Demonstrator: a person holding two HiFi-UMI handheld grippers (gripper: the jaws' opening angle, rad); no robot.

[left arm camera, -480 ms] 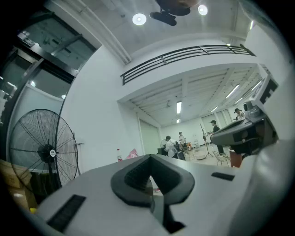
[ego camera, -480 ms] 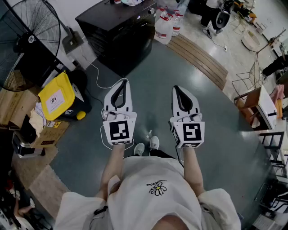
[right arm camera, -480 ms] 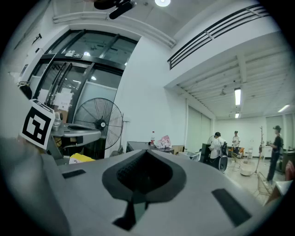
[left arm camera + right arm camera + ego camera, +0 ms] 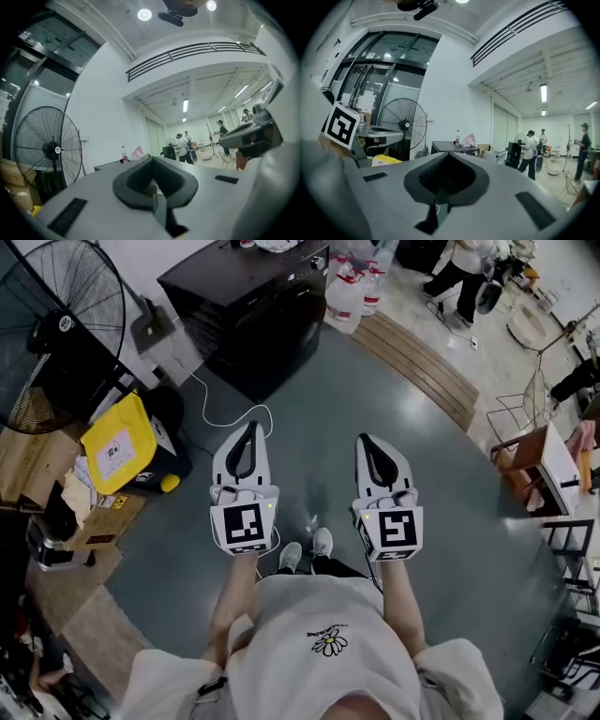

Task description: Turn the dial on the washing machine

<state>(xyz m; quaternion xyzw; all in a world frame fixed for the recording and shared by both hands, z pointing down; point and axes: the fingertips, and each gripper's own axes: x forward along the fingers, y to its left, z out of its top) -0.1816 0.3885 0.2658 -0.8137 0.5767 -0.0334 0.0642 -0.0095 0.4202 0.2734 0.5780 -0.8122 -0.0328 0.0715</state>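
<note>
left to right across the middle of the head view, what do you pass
yellow bag → left gripper → right gripper → small table

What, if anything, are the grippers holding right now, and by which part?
Nothing is held: the left gripper and the right gripper both have their jaws shut together, with nothing between them.

white short-sleeved t-shirt (image 4: 281, 615) with a small daisy print (image 4: 329, 635) and pale sneakers (image 4: 322, 540)
</note>
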